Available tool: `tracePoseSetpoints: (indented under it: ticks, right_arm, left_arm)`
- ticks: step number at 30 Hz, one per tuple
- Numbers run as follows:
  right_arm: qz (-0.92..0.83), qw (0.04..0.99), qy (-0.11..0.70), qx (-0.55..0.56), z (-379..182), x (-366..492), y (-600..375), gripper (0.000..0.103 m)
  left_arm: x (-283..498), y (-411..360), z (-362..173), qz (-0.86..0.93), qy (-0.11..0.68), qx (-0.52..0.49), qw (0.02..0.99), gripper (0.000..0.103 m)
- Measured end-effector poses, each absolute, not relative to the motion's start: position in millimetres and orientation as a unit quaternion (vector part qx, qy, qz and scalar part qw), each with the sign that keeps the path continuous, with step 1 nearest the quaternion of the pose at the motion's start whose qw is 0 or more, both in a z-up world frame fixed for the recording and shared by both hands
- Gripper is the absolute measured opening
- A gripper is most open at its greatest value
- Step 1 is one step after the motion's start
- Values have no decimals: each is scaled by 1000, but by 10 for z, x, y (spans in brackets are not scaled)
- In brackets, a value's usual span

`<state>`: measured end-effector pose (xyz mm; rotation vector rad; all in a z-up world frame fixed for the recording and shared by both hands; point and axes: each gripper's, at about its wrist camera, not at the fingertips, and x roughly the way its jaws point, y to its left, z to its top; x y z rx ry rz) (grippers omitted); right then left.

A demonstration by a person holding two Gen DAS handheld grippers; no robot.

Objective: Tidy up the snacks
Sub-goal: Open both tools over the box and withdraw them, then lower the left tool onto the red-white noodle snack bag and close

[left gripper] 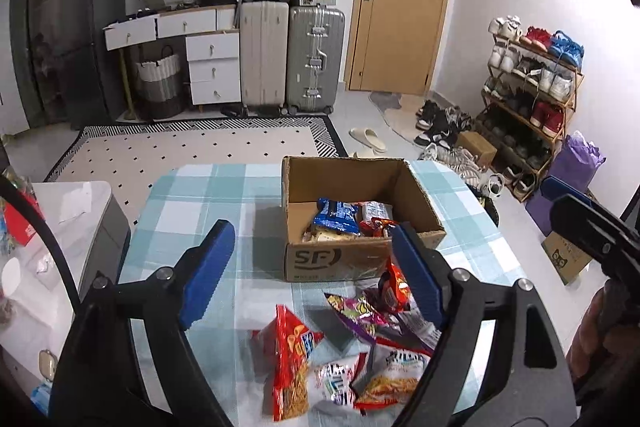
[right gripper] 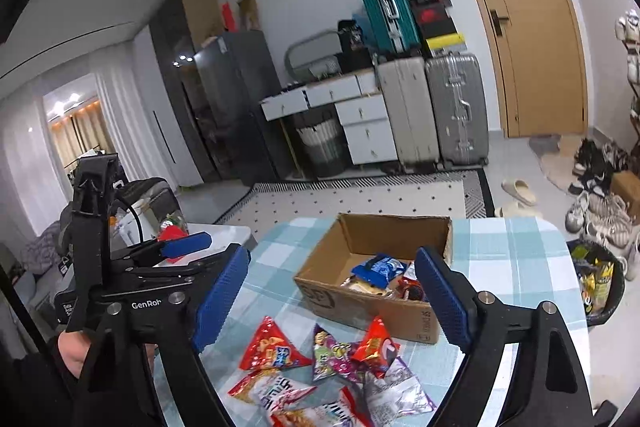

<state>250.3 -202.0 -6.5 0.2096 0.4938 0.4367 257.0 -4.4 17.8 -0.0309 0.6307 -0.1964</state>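
Observation:
An open cardboard box [left gripper: 332, 259] marked SF stands on the checked tablecloth and holds a blue packet [left gripper: 336, 217] and other snacks. It also shows in the right wrist view [right gripper: 332, 291]. Several loose snack packets lie in front of it: a red chip bag [left gripper: 290, 359], a purple-yellow bag [left gripper: 354, 309], a small red bag [left gripper: 396, 285] and white-red bags [left gripper: 394, 373]. My left gripper [left gripper: 316, 275] is open and empty above the pile. My right gripper [right gripper: 332, 301] is open and empty, above the red bag [right gripper: 272, 345] and the purple bag [right gripper: 334, 353].
The table [left gripper: 208, 195] has a teal checked cloth. A grey side cabinet [left gripper: 72, 223] stands to its left. A dark bin with wrappers [right gripper: 600, 287] stands to its right. Suitcases [left gripper: 316, 59], drawers and a shoe rack [left gripper: 532, 99] line the far walls.

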Motion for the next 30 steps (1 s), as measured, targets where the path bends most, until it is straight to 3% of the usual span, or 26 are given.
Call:
tracePoseSetpoints:
  ticks: [6, 17, 19, 22, 30]
  right_arm:
    - [222, 945, 206, 122, -53, 2086, -1944, 97]
    - [229, 953, 163, 116, -223, 1458, -1791, 103]
    - [224, 955, 162, 109, -290, 1402, -1779, 103]
    - [220, 956, 164, 105, -404, 1367, -1779, 103]
    - [204, 955, 184, 113, -818, 1286, -1855, 103]
  left_arm:
    - [2131, 89, 285, -101, 284, -18, 953, 85]
    - [1663, 239, 218, -104, 291, -28, 951, 85]
    - [1601, 263, 175, -105, 289, -29, 951, 92]
    - [1480, 281, 56, -95, 278, -23, 956, 102]
    - [1305, 329, -534, -90, 295, -27, 951, 102]
